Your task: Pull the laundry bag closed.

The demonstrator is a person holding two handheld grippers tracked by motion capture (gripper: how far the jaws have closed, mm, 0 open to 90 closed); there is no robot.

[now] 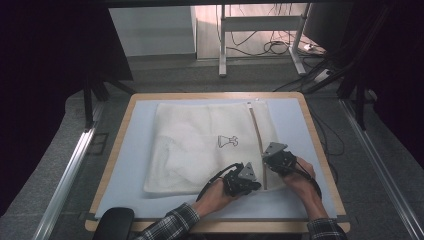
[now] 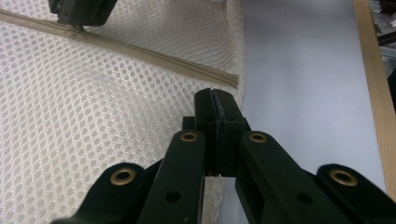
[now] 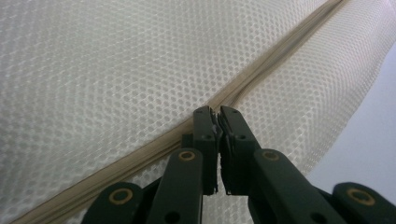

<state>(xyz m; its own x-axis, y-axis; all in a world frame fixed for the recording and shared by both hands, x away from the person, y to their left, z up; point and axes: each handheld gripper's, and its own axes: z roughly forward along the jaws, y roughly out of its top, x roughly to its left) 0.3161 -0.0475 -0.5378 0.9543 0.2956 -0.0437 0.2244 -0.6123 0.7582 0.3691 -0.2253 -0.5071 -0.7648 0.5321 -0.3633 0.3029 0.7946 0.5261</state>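
Observation:
A white mesh laundry bag (image 1: pixel 200 145) lies flat on the pale blue mat (image 1: pixel 130 155). Its beige zipper (image 1: pixel 257 131) runs along the bag's right side. My left gripper (image 1: pixel 259 186) sits at the bag's near right corner, just past the zipper's end (image 2: pixel 231 79), with its jaws shut on the mesh edge (image 2: pixel 212 93). My right gripper (image 1: pixel 265 166) is a little farther up the zipper. Its jaws are shut on the zipper line (image 3: pixel 217 115), with a small piece pinched at the tips. The right gripper (image 2: pixel 79 11) also appears on the zipper in the left gripper view.
The mat covers a table with a wooden rim (image 1: pixel 320 150), which runs close to the right of both hands. A small black printed figure (image 1: pixel 227 141) marks the bag. A black rounded object (image 1: pixel 114 224) sits at the near left edge. Desk legs and cables (image 1: pixel 270 45) stand beyond the table.

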